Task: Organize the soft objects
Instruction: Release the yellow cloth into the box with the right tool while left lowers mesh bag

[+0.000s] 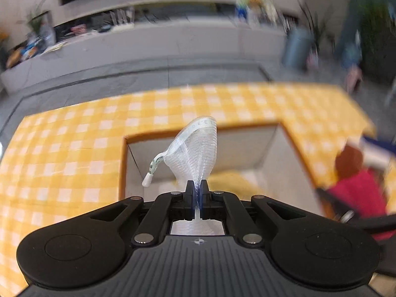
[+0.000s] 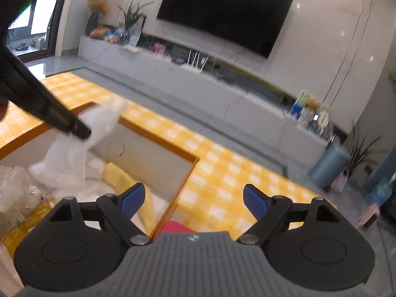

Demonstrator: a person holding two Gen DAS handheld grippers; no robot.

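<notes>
Closest to the left wrist camera, the left gripper (image 1: 197, 193) has its two blue pads pressed together on a piece of white mesh cloth (image 1: 198, 148), so the jaws stand narrow with only the thin fabric between them. Part of the cloth rises above the fingertips, and a ribbon with a small white tip (image 1: 147, 180) hangs from it to the left. Behind the cloth is an open box (image 1: 247, 127) with an orange rim and pale inner walls, and it stands on a table with a yellow and white checked cloth (image 1: 74, 128). Inside the box, just beyond the gripper, lies something soft and yellow (image 1: 232, 180). At the right edge of this view a red thing (image 1: 358, 188) is seen, but it is too blurred to name. From the right wrist camera, the right gripper (image 2: 191, 198) is wide open and holds nothing; it hovers over the near right corner of the box. On the left of this view the other gripper comes in as a dark arm, and the white cloth hangs from its tip above the box. More white material lies in the box below, and crumpled clear plastic (image 2: 14, 193) shows at the near left. A red object (image 2: 175, 227) lies just under the right gripper, beside the box. Far behind are a grey low cabinet (image 2: 222, 94) and a dark television (image 2: 222, 12) on the wall.
</notes>
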